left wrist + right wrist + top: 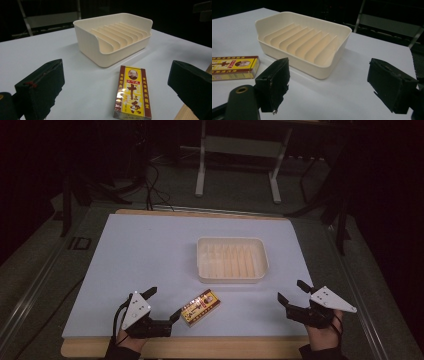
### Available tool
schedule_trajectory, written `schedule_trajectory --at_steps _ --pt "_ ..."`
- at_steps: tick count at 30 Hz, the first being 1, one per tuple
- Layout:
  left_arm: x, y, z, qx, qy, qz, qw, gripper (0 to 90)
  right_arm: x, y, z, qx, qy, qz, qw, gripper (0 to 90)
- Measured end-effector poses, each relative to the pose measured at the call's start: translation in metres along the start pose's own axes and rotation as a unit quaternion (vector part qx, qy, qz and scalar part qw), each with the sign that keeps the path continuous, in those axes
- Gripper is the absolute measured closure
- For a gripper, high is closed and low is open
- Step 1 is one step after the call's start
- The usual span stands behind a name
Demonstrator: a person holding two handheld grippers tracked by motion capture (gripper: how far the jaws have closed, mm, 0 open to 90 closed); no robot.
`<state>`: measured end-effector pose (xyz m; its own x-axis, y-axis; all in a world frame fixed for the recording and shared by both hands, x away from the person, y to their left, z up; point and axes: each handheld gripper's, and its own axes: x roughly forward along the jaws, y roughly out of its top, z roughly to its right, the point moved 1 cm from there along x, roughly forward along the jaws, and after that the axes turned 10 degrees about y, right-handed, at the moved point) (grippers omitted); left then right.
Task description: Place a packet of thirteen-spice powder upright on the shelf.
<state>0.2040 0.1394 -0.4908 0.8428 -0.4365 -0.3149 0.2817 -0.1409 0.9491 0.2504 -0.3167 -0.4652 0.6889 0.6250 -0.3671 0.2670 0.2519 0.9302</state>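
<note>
While the table [150,250] just has the ribbed tray [232,259] sitting ahead of both tools, nothing's been picked up yet: the yellow box [200,308] lies flat just ahead of the left gripper [162,306], jaws apart; right gripper [292,292] gapes too, empty, box well off.

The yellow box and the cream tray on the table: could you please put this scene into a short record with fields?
Surface: pale table top
Box: yellow box, lying flat near the front edge
Tray: cream ribbed tray, empty, beyond the box
Left gripper: left gripper, open, beside the box, not touching it
Right gripper: right gripper, open, holding nothing, right of the tray
</note>
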Motion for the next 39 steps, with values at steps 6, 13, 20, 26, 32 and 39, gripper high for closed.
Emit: schedule_trajectory --at_steps 6,13,20,26,32,39 --pt "0.0 0.0 -0.001 -0.006 0.0 -0.002 1.0 1.9 -0.001 0.001 0.001 -0.009 -0.006 0.005 0.9999 15.6" --pt "0.0 0.001 -0.001 -0.023 -0.013 -0.006 0.9996 1.9 -0.003 0.003 0.001 -0.003 0.004 0.014 0.9999 12.2" --pt "-0.001 0.001 0.001 -0.019 -0.021 -0.011 0.9995 1.9 -0.005 0.005 0.0 -0.007 0.006 0.023 0.9997 11.6" --pt "-0.001 0.013 0.004 -0.037 -0.032 -0.018 0.9987 1.9 -0.006 0.007 -0.003 -0.013 0.009 0.027 0.9995 11.9" --pt "0.002 0.026 0.009 -0.02 -0.034 -0.055 0.9977 1.9 -0.005 0.008 -0.007 -0.014 0.012 0.03 0.9994 11.8" --pt "0.013 0.03 0.022 0.003 -0.055 -0.092 0.9942 1.9 -0.001 0.007 -0.007 -0.015 0.021 0.024 0.9994 11.8"
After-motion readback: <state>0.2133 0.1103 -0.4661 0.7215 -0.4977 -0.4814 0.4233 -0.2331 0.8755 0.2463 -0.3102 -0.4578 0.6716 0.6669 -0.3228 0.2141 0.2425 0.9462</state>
